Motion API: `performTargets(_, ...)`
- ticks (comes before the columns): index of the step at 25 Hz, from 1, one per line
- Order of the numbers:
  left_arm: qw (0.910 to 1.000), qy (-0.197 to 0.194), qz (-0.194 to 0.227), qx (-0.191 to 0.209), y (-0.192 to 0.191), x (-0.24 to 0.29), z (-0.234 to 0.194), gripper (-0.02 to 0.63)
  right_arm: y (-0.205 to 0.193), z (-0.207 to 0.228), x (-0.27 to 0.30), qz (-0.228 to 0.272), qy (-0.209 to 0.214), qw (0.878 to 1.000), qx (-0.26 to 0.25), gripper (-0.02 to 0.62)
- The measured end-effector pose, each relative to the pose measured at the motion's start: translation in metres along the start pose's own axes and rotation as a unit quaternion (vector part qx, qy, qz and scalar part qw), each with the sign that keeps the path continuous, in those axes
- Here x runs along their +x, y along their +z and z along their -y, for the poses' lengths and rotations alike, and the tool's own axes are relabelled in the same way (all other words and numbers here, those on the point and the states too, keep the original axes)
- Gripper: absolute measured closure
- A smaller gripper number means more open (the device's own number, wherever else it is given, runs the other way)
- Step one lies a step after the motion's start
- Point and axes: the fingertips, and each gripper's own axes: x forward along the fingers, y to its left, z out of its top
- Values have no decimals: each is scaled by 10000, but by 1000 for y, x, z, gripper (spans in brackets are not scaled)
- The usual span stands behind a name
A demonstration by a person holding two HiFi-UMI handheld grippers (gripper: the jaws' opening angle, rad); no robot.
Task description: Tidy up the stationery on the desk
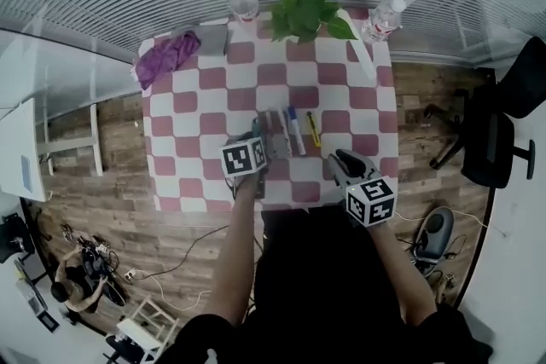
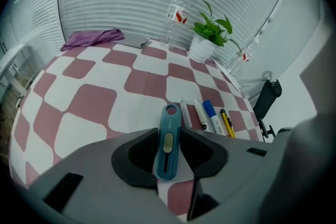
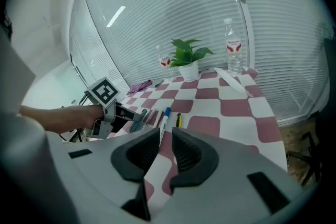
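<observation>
My left gripper (image 2: 168, 153) is shut on a teal utility knife (image 2: 168, 136), which sticks out forward just above the checked tablecloth (image 2: 136, 81). Right of the knife's tip several items lie in a row: a white pen (image 2: 186, 115), a white marker (image 2: 200, 114), a blue marker (image 2: 210, 115) and a yellow cutter (image 2: 227, 122). In the head view the left gripper (image 1: 258, 135) is at the left end of that row, beside the blue marker (image 1: 295, 128) and yellow cutter (image 1: 313, 129). My right gripper (image 1: 338, 159) hovers near the table's front edge, jaws nearly together, nothing between them.
At the back of the table stand a potted plant (image 1: 303, 8) and two water bottles (image 1: 245, 2) (image 1: 382, 20). A purple cloth (image 1: 166, 55) and a grey flat item (image 1: 212, 38) lie at the back left, a white strip (image 1: 358, 47) at the back right. A black chair (image 1: 495, 132) stands to the right.
</observation>
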Motion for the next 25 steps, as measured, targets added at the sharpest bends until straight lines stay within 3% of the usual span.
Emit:
performTargets(14,9927,647,275,-982,-6,5,-5,453,-9,35,-16,-101,153,9998,-34,505)
performTargets(25,9904,907,545,-886,-7,-7,3,420,-10,43,-29,54,311,9995,-57,506)
